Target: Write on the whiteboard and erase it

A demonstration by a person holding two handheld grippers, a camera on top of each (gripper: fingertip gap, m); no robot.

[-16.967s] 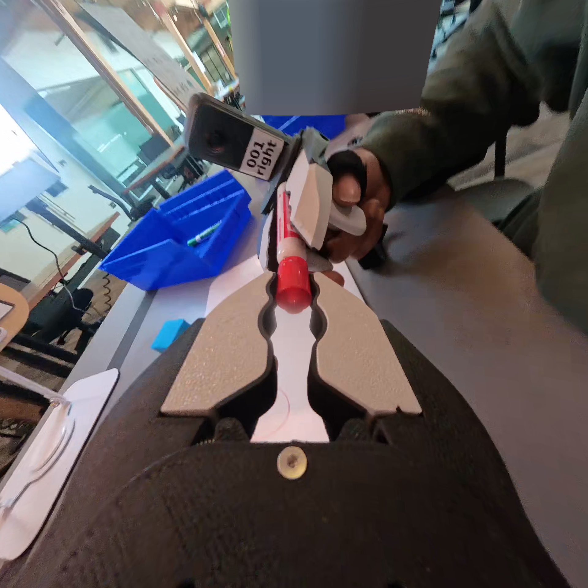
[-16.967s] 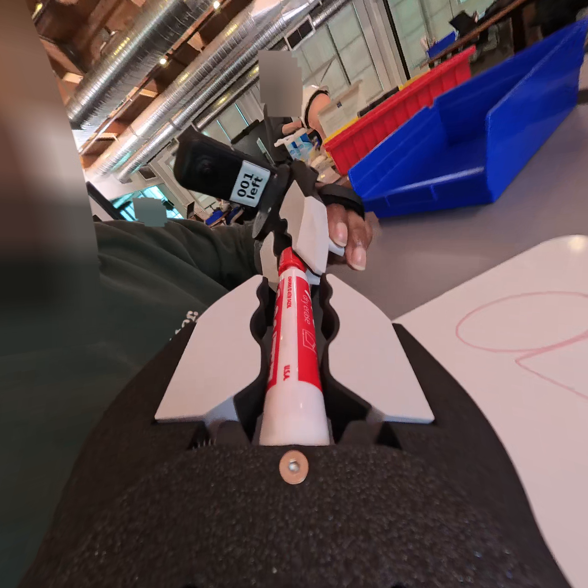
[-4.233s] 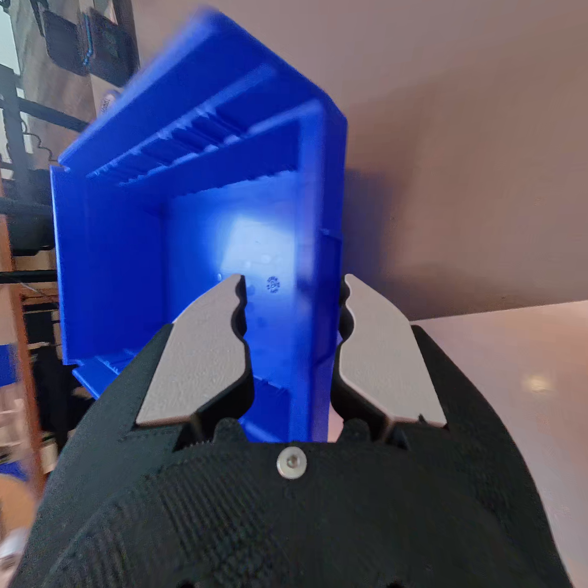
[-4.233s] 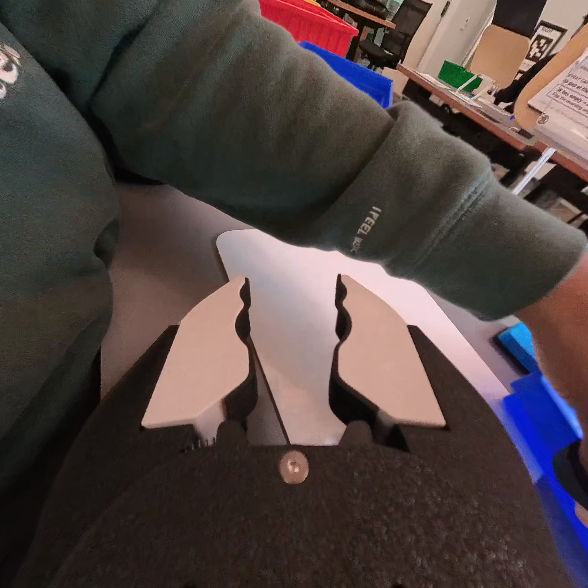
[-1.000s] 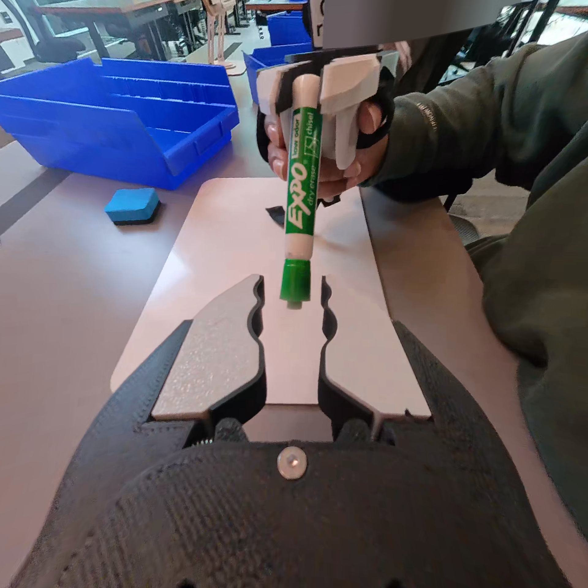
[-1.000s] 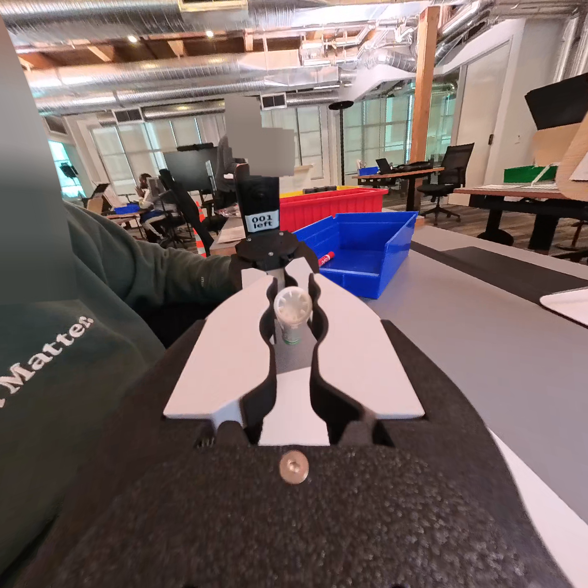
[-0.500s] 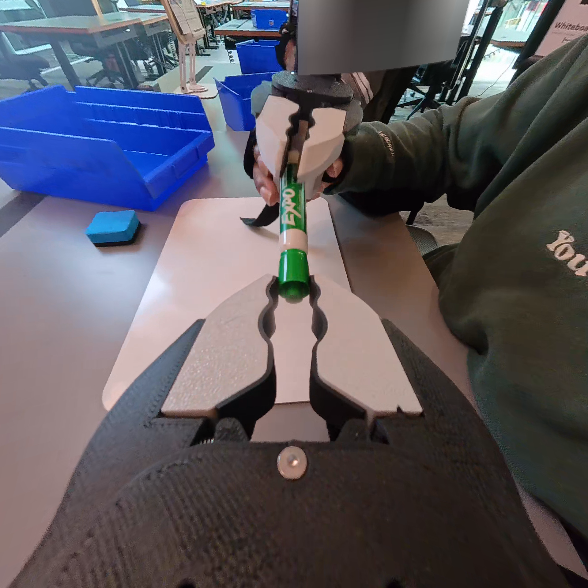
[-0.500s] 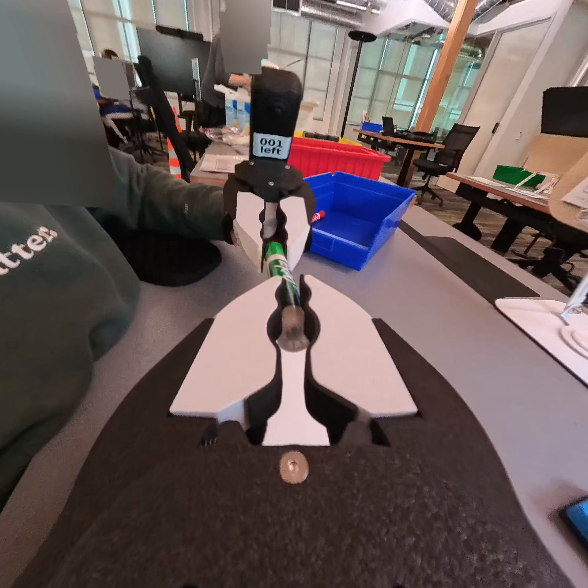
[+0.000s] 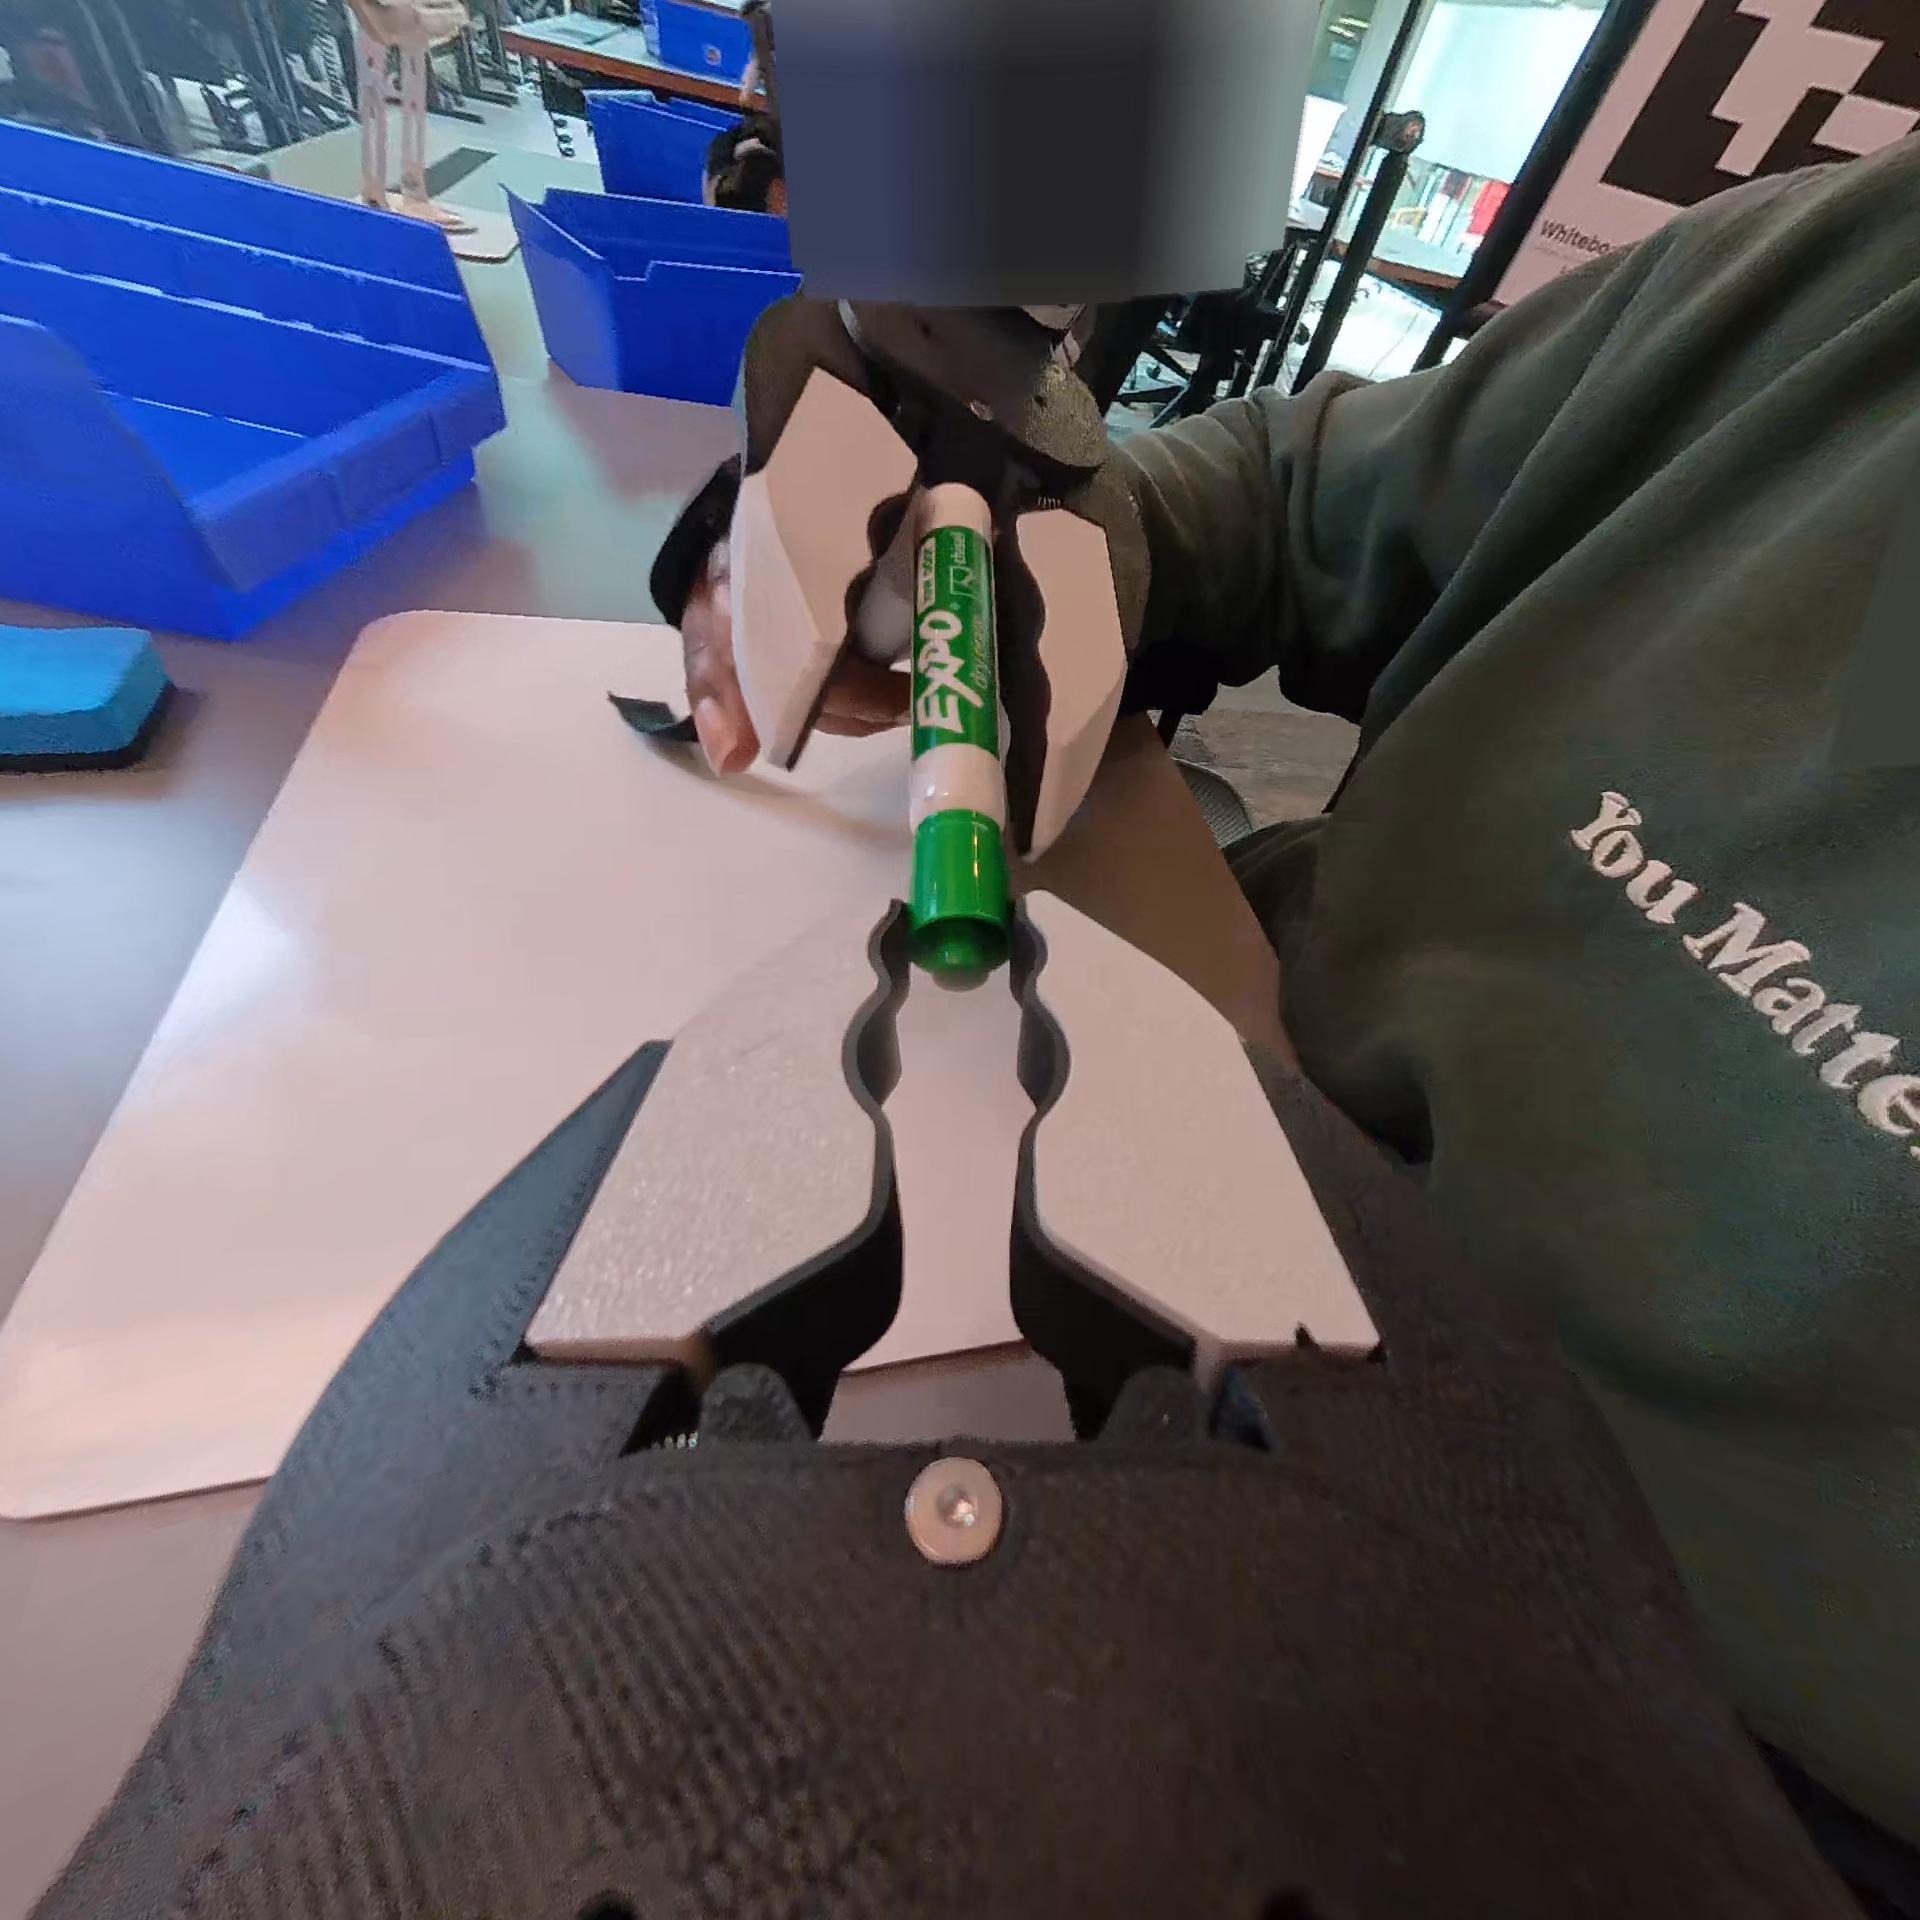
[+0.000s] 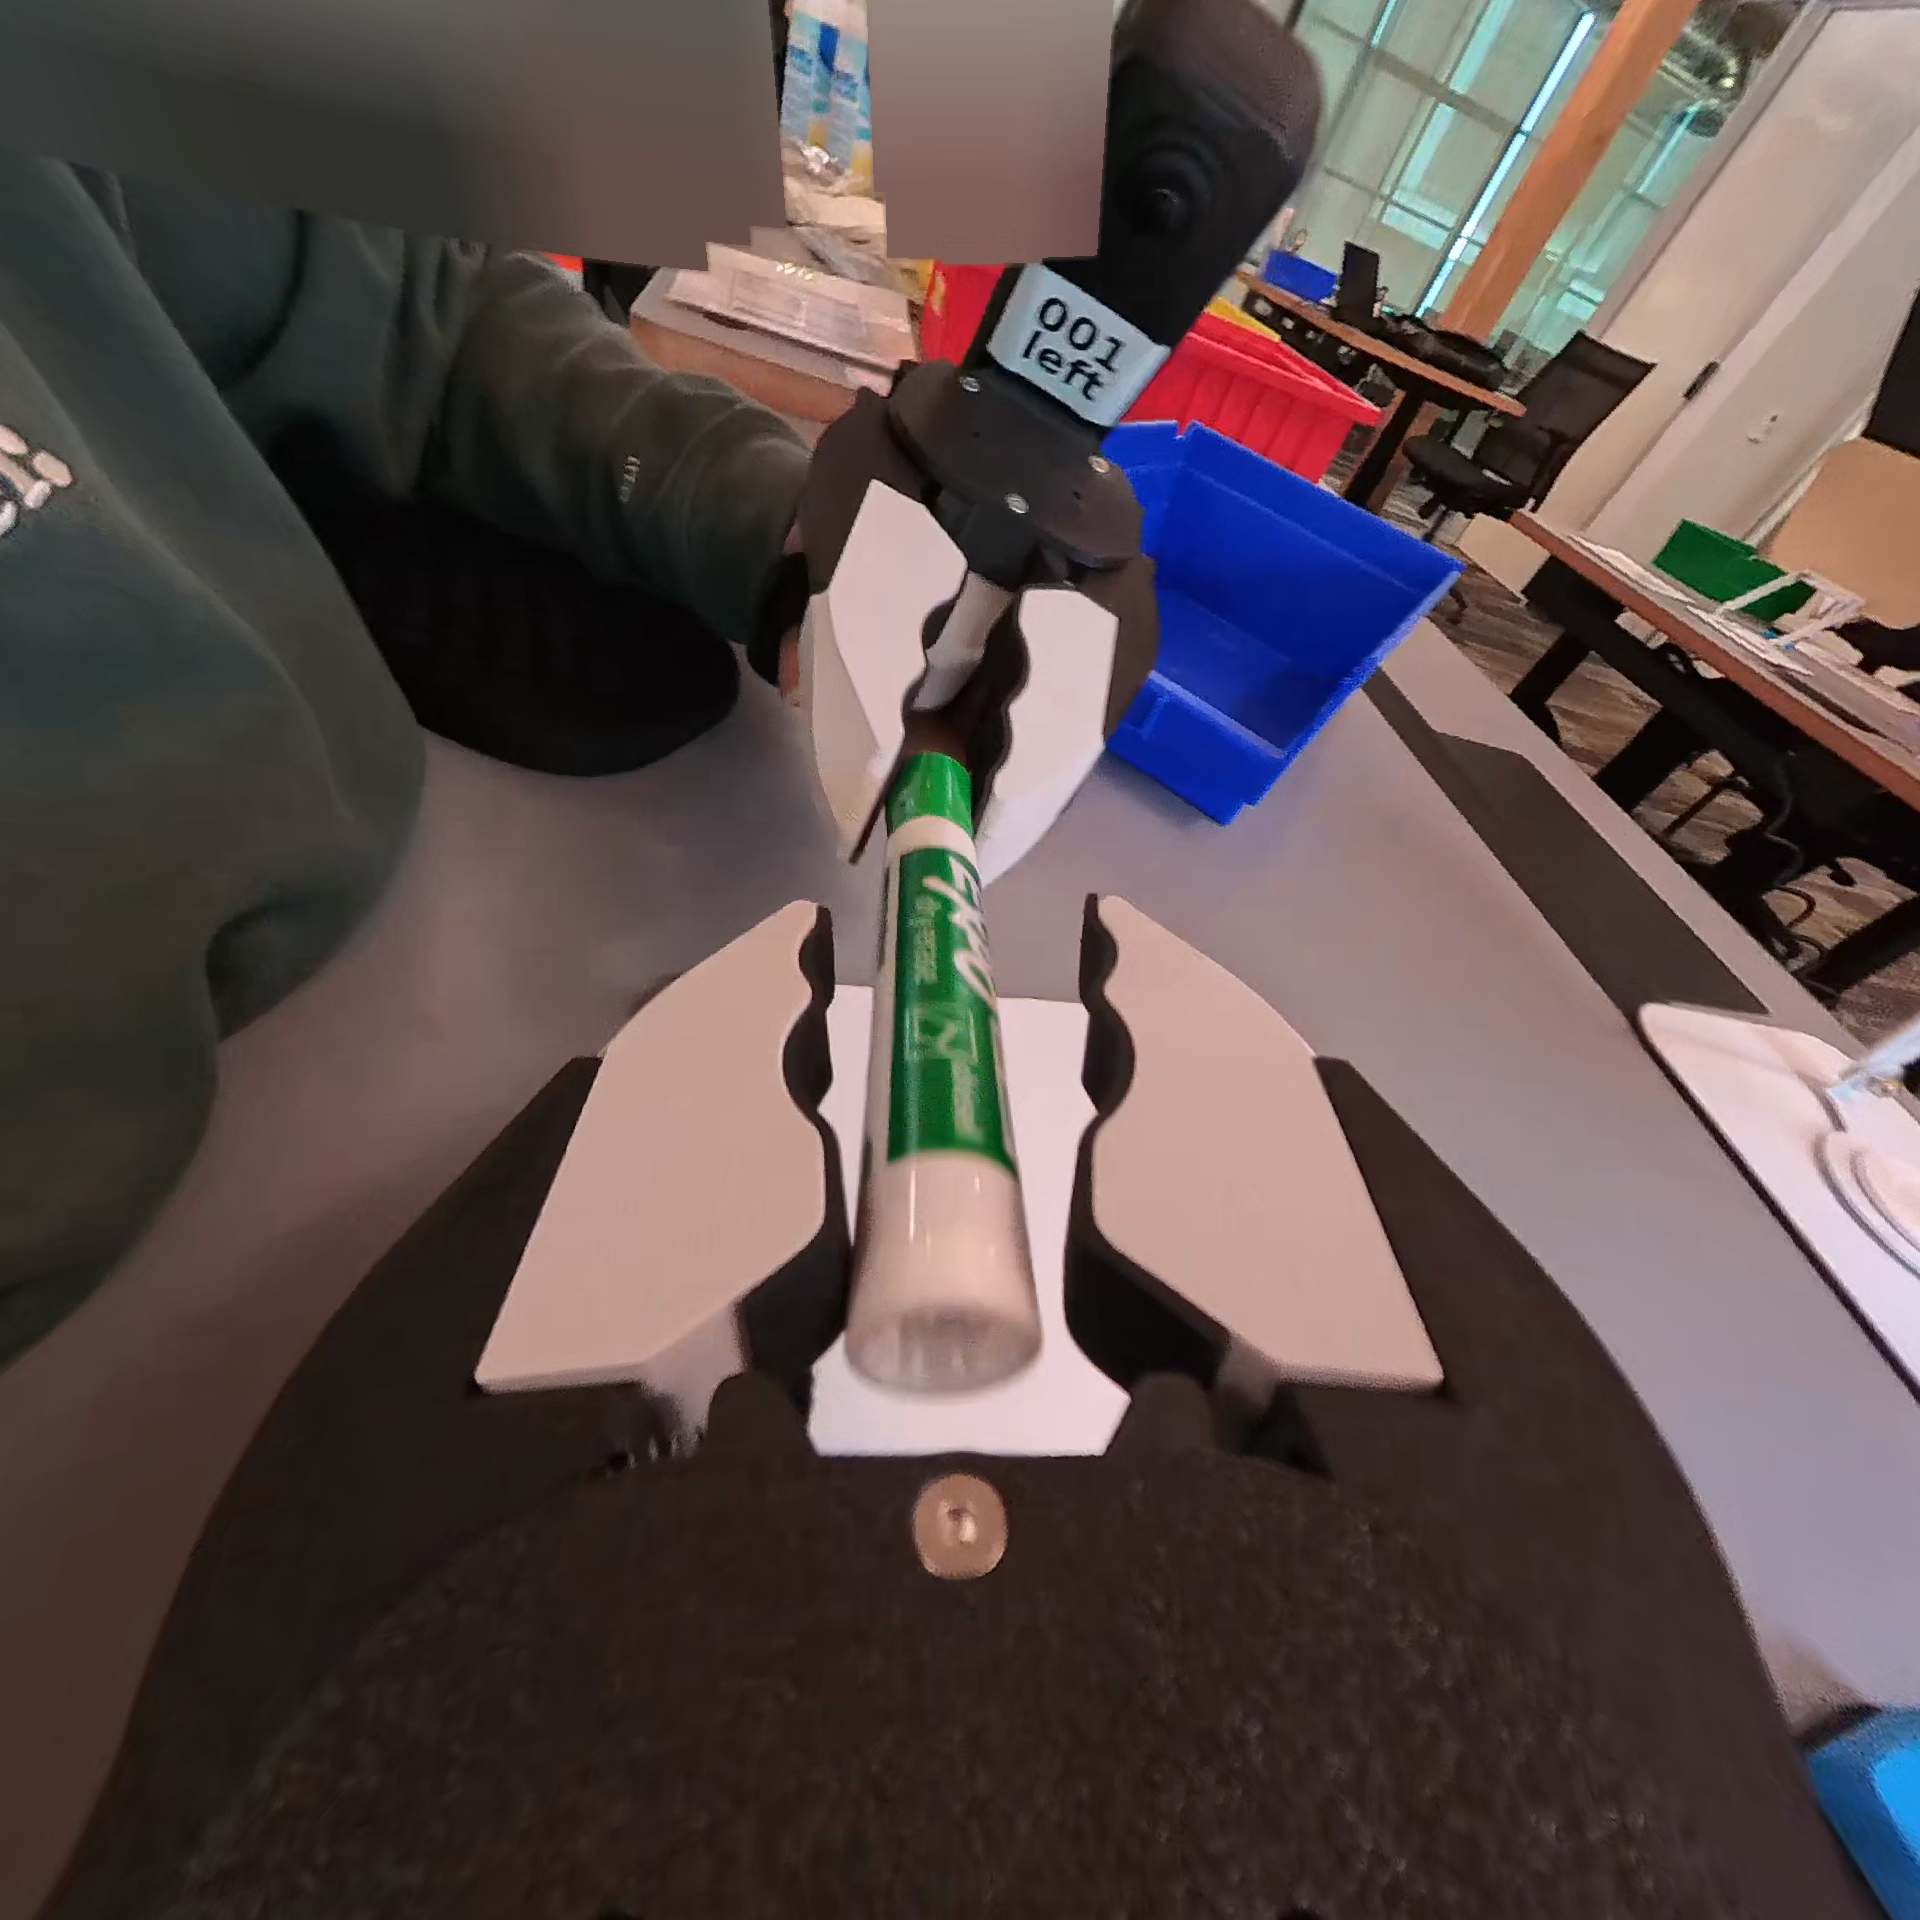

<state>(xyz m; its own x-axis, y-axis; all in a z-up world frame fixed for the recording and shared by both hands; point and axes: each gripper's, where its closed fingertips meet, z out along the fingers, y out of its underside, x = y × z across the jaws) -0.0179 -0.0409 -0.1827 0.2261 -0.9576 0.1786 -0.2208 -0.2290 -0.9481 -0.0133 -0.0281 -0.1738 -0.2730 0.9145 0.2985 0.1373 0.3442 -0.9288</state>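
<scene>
A green-capped whiteboard marker (image 9: 954,644) hangs in the air between my two grippers, above the white whiteboard (image 9: 468,935). My left gripper (image 9: 956,925) is shut on the marker's green cap (image 9: 956,883); both pads press on it. It shows the same way in the right wrist view (image 10: 935,800). My right gripper (image 10: 956,914) is open. The marker's barrel (image 10: 940,1091) lies between its fingers with a gap on each side. In the left wrist view the right gripper (image 9: 925,779) also stands spread around the barrel.
A blue eraser (image 9: 73,686) lies left of the board, beside a blue bin (image 9: 208,416). A second blue bin (image 10: 1278,644) and a red bin (image 10: 1278,395) stand farther off. A white tray (image 10: 1787,1122) lies at the right. The person's green sleeves flank both grippers. My left and right fingertips are right by each other.
My left gripper closed on the green cap and still holds it. My right gripper, shut on the marker's tail half a second ago, has opened and slid forward along the barrel.
</scene>
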